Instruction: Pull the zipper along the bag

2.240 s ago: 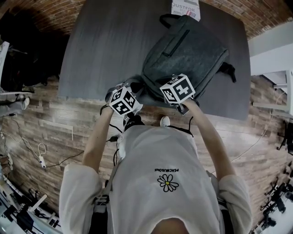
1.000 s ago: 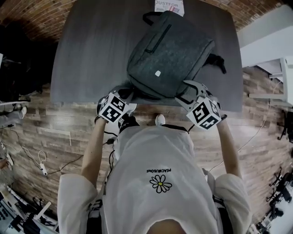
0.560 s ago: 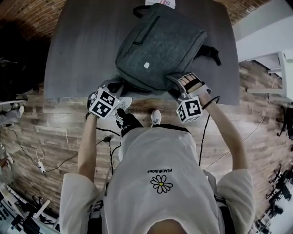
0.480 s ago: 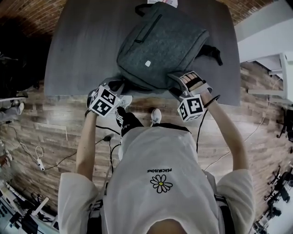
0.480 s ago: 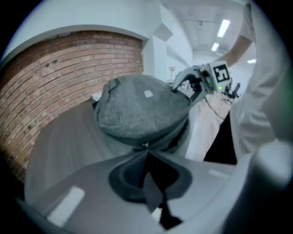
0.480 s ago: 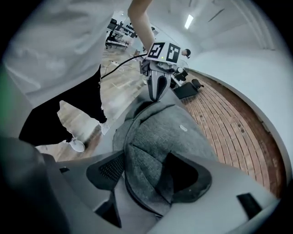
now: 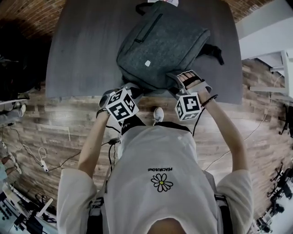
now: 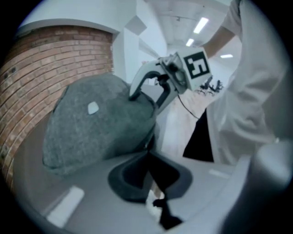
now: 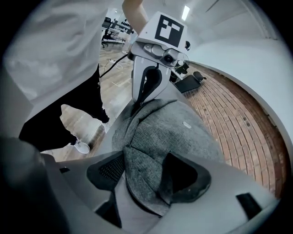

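A grey felt bag (image 7: 160,41) lies on the dark table (image 7: 82,55), its near edge at the table's front. My left gripper (image 7: 132,91) is at the bag's near left corner. In the left gripper view its jaws (image 8: 153,183) are shut on a small dark tab (image 8: 166,214) that looks like the zipper pull. My right gripper (image 7: 185,81) straddles the near right corner. A fold of the bag (image 9: 146,151) sits between its wide jaws (image 9: 146,178), which have just been opening. Its right pad (image 9: 187,178) shows bare.
A white printed sheet (image 7: 171,2) lies at the table's far edge behind the bag. A black strap (image 7: 213,50) trails off the bag's right side. The person stands at the table's front edge (image 7: 91,93) over wooden floor.
My left gripper has slid right along the bag's near edge. My right gripper has rolled and come down from beside the table onto the bag's near right corner.
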Action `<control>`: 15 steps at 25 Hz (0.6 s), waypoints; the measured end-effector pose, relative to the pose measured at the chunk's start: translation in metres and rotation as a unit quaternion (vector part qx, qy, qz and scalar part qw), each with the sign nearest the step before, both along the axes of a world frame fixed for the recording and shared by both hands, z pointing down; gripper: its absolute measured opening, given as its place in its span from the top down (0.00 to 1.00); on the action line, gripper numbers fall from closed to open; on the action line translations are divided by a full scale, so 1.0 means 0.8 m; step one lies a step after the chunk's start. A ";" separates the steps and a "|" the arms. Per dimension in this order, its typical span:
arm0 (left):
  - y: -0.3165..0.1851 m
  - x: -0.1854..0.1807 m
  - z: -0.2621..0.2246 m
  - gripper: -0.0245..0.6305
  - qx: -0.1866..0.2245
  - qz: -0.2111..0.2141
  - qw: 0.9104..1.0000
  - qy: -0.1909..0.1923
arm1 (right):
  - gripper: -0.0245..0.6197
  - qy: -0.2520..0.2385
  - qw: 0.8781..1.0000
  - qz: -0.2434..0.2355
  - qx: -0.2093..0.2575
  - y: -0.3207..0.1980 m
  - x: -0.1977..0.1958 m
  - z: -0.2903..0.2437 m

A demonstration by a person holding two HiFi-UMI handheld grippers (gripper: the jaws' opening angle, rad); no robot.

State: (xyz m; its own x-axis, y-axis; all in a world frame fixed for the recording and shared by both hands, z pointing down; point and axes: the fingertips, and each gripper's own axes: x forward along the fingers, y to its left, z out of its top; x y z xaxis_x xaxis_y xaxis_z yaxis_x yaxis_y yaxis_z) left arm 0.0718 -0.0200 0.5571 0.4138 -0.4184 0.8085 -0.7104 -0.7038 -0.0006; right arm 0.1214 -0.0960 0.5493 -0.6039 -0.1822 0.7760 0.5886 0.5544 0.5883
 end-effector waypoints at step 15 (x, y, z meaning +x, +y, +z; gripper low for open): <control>0.041 -0.120 0.011 0.95 -0.009 -0.195 0.981 -0.009 | 0.55 0.010 0.993 0.006 -0.115 0.117 -0.195 0.001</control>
State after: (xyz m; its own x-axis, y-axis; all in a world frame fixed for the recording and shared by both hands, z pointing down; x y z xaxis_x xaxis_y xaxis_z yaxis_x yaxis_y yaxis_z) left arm -0.0244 0.0129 0.5660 0.2118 -0.5274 0.8228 -0.9254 -0.3791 -0.0048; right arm -0.0349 -0.0023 0.5501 -0.5863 -0.0063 0.8100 0.5921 0.6791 0.4338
